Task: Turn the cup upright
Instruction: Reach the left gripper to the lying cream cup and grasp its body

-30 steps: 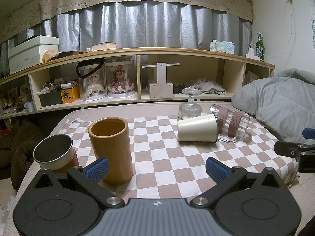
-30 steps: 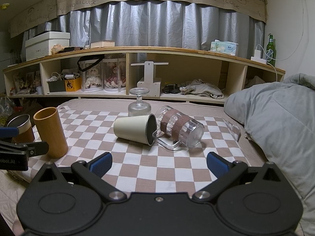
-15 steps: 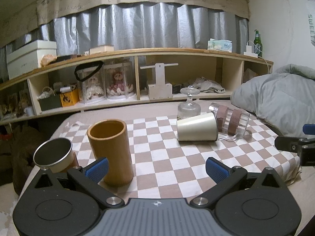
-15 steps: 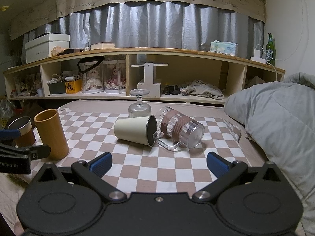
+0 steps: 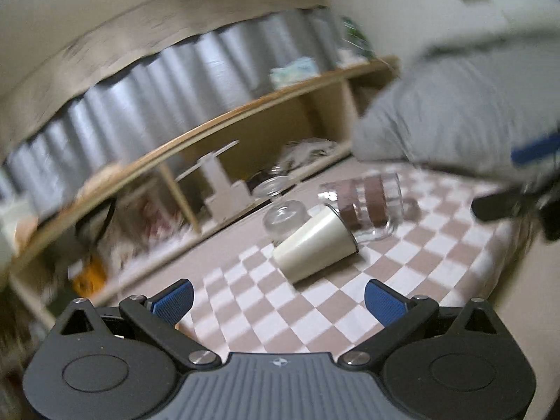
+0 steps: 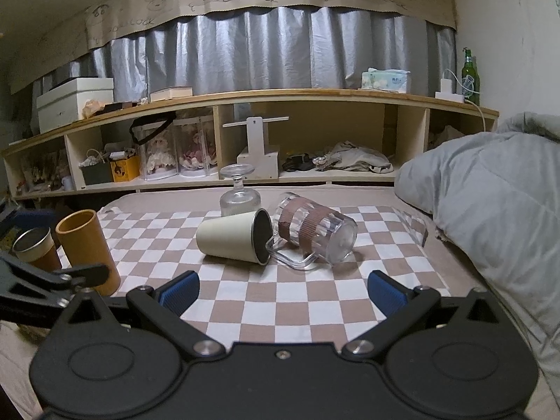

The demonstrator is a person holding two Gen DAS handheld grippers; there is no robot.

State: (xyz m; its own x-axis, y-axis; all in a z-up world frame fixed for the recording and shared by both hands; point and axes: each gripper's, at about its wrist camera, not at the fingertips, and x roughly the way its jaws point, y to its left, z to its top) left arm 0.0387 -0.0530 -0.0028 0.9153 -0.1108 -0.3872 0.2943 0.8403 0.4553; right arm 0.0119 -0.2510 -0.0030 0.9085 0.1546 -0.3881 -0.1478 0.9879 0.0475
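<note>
A cream cup (image 6: pixel 232 241) lies on its side on the checkered cloth (image 6: pixel 280 301), mouth toward a clear mug with brown bands (image 6: pixel 315 232), also on its side and touching it. A stemmed glass (image 6: pixel 239 196) stands upside down behind them. In the blurred, tilted left wrist view the cream cup (image 5: pixel 315 245) lies ahead of my open, empty left gripper (image 5: pixel 278 301), with the mug (image 5: pixel 367 203) behind it. My right gripper (image 6: pixel 281 290) is open and empty, short of the cup.
An upright tan cylinder cup (image 6: pixel 87 245) and a metal-rimmed cup (image 6: pixel 35 250) stand at the cloth's left edge. A grey duvet (image 6: pixel 490 210) lies at the right. A wooden shelf (image 6: pixel 245 140) with clutter runs along the back. The left gripper's finger (image 6: pixel 59 274) shows at the left.
My left gripper has swung right and tilted sharply, so the cream cup is now ahead of it and the view is blurred. My right gripper has hardly moved. The cups have not moved.
</note>
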